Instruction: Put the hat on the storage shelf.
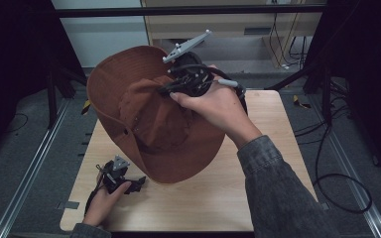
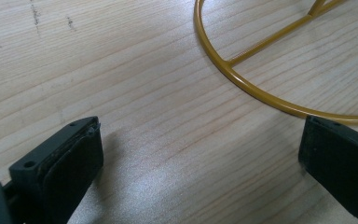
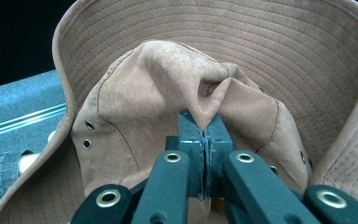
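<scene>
My right claw (image 3: pixel 207 140) pinches the brown hat (image 1: pixel 151 116) by its crown, lifting it tilted above the table's (image 1: pixel 273 148) far left so it hangs free, while my left claw (image 2: pixel 200 158) rests open near the front left corner.

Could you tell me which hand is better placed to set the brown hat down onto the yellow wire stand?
The right. The right gripper is shut on a fold of the hat crown, holding it above the table. The left gripper rests open beside the yellow wire stand, holding nothing.
</scene>
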